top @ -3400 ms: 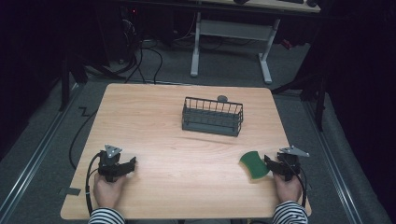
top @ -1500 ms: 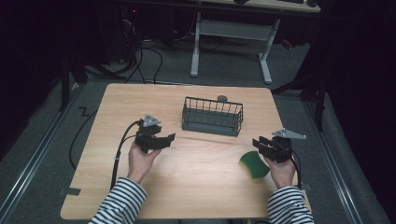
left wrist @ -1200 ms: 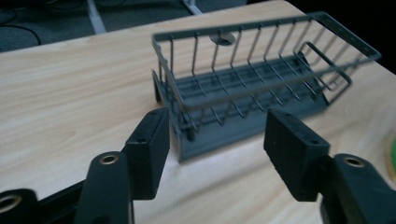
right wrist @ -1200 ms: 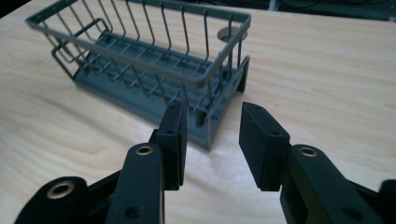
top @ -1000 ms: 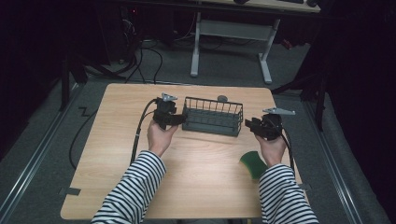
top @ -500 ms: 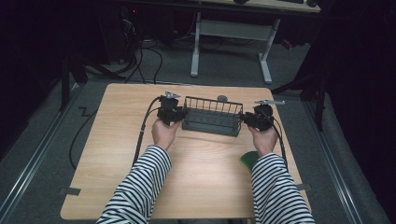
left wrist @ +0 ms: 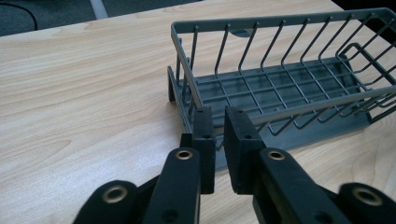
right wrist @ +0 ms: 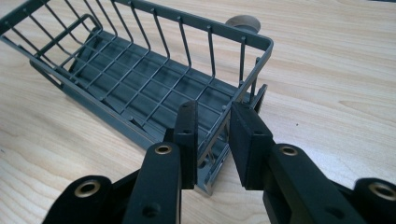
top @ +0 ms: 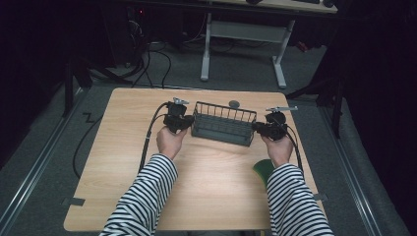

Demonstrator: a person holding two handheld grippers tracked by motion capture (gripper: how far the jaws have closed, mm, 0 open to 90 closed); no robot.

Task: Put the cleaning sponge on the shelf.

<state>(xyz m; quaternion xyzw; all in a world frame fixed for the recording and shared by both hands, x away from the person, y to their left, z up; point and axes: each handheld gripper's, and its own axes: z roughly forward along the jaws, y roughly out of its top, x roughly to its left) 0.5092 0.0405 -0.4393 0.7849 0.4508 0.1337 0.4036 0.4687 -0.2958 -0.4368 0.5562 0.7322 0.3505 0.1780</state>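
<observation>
Dark grey wire basket [top: 223, 124], rectangular, nothing inside it. My left gripper [left wrist: 218, 125] jaws straddle its one end rim, narrowly apart; right gripper [right wrist: 211, 122] jaws likewise at its opposite end.

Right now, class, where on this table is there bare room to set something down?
The left side of the table, left of the striped sleeve, is bare, as is the front between both sleeves. It is crowded around the wire basket, and by the green object.

Wire basket [top: 223, 124] blocks the table's [top: 123, 162] centre; at 12 o'clock a small disc [top: 234, 103] sits close behind; open board lies at 6 and 9 o'clock.
</observation>
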